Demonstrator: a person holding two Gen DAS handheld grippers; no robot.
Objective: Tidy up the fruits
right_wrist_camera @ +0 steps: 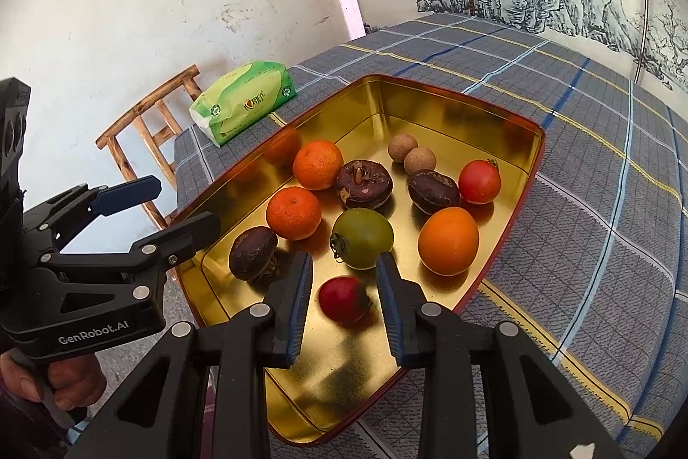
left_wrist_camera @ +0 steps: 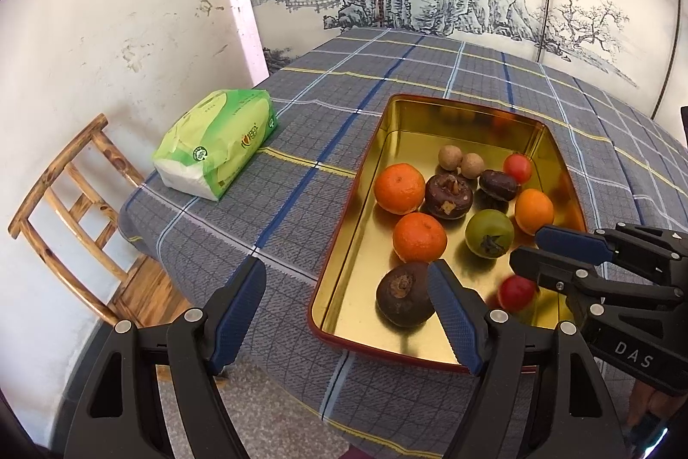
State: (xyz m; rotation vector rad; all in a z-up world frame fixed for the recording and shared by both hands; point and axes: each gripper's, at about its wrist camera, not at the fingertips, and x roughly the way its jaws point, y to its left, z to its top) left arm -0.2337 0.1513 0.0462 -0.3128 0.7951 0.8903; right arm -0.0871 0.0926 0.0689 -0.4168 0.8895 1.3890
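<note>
Fruit fills a shallow gold tin [right_wrist_camera: 507, 132] with a red rim, which lies on a grey plaid tabletop [right_wrist_camera: 602, 201] and reaches close to its near edge. Nearest, at the tin's near end, the right gripper [right_wrist_camera: 344, 287] hangs over a small red tomato [right_wrist_camera: 344, 299]. Its fingers [right_wrist_camera: 301, 287] stand a little apart on either side of the tomato, with gold floor showing between each pad and the fruit, so they are narrowly parted and grip nothing. The tomato looks slightly blurred and seems to lie on the tin floor.

To the left, the left gripper [left_wrist_camera: 348, 304] hovers at the tin's near left corner, its fingers [left_wrist_camera: 451, 312] spread wide and empty, one over the cloth and one over the tin.

Just beyond the tomato lie a dark brown water chestnut [right_wrist_camera: 253, 253], a green tomato [right_wrist_camera: 362, 238] and an orange fruit [right_wrist_camera: 448, 241]. Farther in come two mandarins [right_wrist_camera: 293, 212], two more dark chestnuts [right_wrist_camera: 363, 184] and a second red tomato [right_wrist_camera: 479, 181]. Two small tan longans [right_wrist_camera: 419, 160] lie farthest in, and the tin's far end is bare.

Beyond the tin, at the tabletop's left edge, sits a green tissue pack [right_wrist_camera: 243, 102]; a wooden chair [right_wrist_camera: 146, 140] stands past that edge.

No loose fruit shows on the cloth, so gathering appears finished. The kinds lie mixed, so any grouping by type would remain.
</note>
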